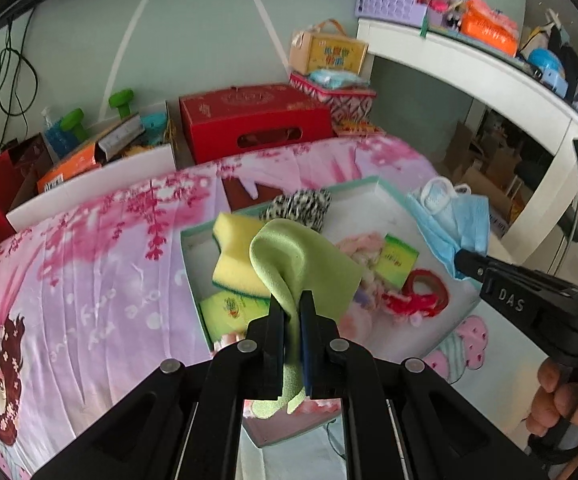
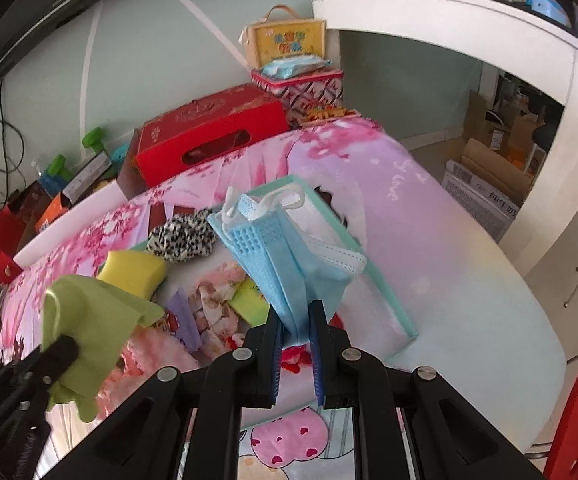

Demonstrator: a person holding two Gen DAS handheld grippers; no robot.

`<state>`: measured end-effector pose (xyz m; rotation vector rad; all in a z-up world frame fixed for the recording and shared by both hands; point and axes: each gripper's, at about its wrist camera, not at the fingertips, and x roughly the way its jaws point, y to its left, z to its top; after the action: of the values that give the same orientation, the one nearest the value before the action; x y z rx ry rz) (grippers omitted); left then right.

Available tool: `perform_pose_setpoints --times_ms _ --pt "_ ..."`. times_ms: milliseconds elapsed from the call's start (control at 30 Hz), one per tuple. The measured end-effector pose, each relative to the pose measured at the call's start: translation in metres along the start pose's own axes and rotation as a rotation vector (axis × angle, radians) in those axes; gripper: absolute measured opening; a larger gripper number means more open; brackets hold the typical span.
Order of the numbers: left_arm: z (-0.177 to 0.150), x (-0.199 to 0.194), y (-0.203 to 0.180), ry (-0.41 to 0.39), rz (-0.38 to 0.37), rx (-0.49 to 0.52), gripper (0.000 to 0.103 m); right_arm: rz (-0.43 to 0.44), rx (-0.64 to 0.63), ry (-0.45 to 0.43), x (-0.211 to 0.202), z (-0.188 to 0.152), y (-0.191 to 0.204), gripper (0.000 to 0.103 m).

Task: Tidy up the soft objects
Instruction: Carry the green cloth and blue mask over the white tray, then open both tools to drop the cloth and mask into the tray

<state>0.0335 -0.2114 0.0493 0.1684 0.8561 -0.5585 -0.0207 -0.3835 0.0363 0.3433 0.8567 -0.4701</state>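
While both tools hang over the shallow mint-rimmed tray (image 1: 385, 184) on the pink floral bedspread (image 1: 89, 264), each has a catch. The left gripper (image 1: 292, 300) is pinched tight on a light green cloth (image 1: 301, 260), which flops up and forward above the tray's near end. Over on the other side, the right gripper (image 2: 297, 312) is clamped on a blue face mask (image 2: 285, 264), its white ear loops (image 2: 285, 198) dangling free at the top. Down in the tray lie a yellow sponge (image 1: 233, 256), a black-and-white scrunchie (image 1: 299, 206), green sponge packs (image 1: 399, 260) and a red hair tie (image 1: 425, 292). A hand (image 1: 561, 404) grips the right tool's handle.
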Motion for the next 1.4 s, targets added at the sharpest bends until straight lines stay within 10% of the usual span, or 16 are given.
perform_pose_setpoints --times_ms 700,867,1400 --pt "-0.016 0.04 0.006 0.125 0.021 -0.017 0.008 0.01 -0.057 0.106 0.032 -0.011 0.02 0.017" --pt "-0.014 0.031 0.01 0.117 0.015 -0.035 0.034 -0.003 -0.057 0.103 0.028 -0.01 0.022 0.022" --pt "-0.01 -0.003 0.051 0.074 0.071 -0.134 0.063 -0.049 -0.086 0.098 0.02 -0.012 0.032 0.065"
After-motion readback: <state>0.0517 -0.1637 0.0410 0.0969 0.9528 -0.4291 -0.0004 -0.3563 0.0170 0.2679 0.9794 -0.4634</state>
